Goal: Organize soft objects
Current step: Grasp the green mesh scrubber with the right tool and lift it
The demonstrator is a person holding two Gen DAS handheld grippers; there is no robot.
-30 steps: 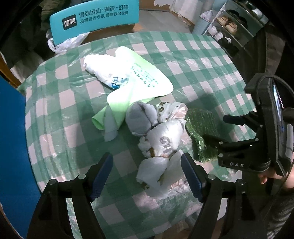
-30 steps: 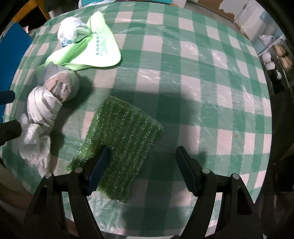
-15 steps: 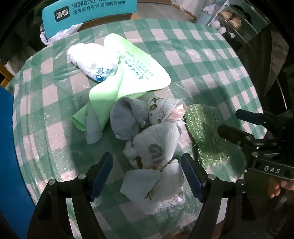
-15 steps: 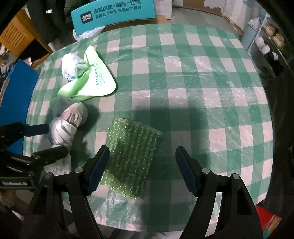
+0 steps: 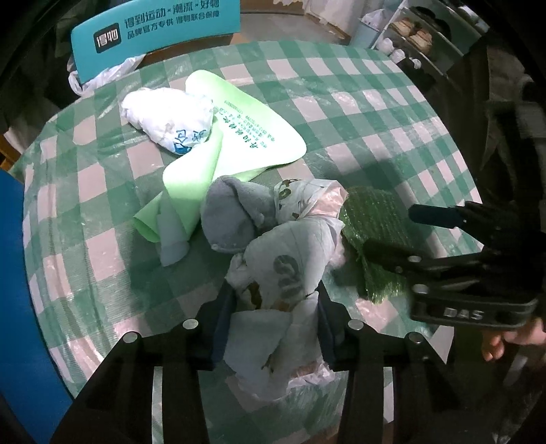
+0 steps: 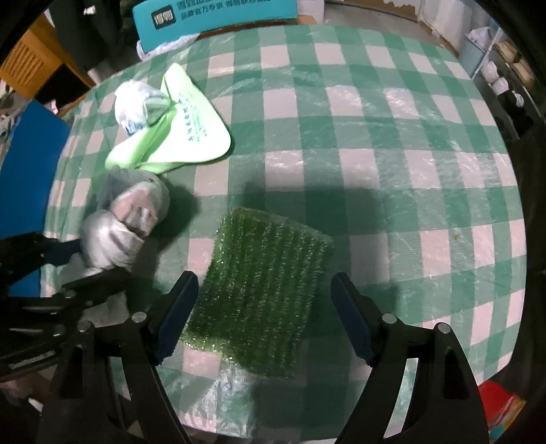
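Left wrist view: left gripper (image 5: 274,314), jaws just closing, clenched on white plastic bag bundle (image 5: 283,273) near table (image 5: 341,85) edge. Right gripper (image 6: 262,307), jaws just widening, released over green scouring pad (image 6: 262,287).

The right gripper (image 5: 440,235) body reads "DAS". The far teal sign (image 5: 155,29) carries a 得物 logo and Chinese text.
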